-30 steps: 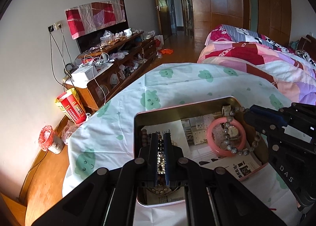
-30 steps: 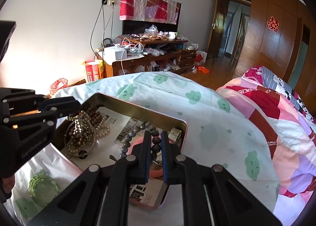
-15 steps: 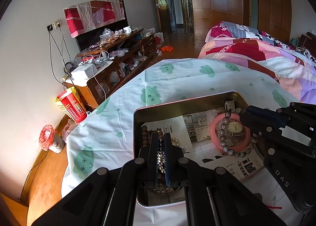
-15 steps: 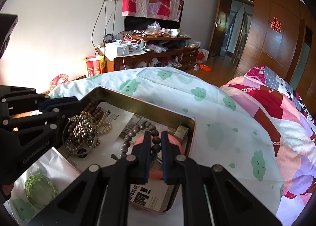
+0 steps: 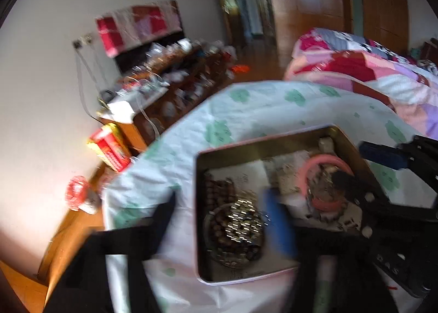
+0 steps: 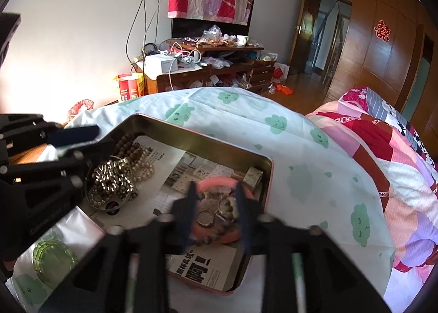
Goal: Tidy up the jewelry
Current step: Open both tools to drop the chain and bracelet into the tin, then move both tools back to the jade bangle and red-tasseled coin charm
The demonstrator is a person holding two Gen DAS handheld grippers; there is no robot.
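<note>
An open metal tin [image 6: 197, 136] [image 5: 260, 143] lined with printed paper lies on the cloud-print sheet. At its left end is a heap of brown beads and a sparkly chain [image 5: 238, 228] [image 6: 115, 179]. My left gripper [image 5: 221, 220] [image 6: 82, 148] is blurred, its jaws opening wide on either side of that heap without touching it. At the tin's right end a pink bangle [image 6: 216, 183] [image 5: 323, 159] rings a watch [image 6: 205, 217] and a grey bead bracelet. My right gripper [image 6: 216, 206] hovers over them, jaws opening, pads clear of the beads.
A green bracelet in a clear bag [image 6: 53, 255] lies on the sheet in front of the tin's left corner. A patchwork quilt [image 6: 383, 154] covers the bed to the right. A cluttered wooden TV cabinet [image 6: 208, 66] stands against the far wall.
Both grippers were shut on jewelry and now stand open. The sparkly chain has dropped onto the brown beads, and the grey bead bracelet has dropped onto the pink bangle.
</note>
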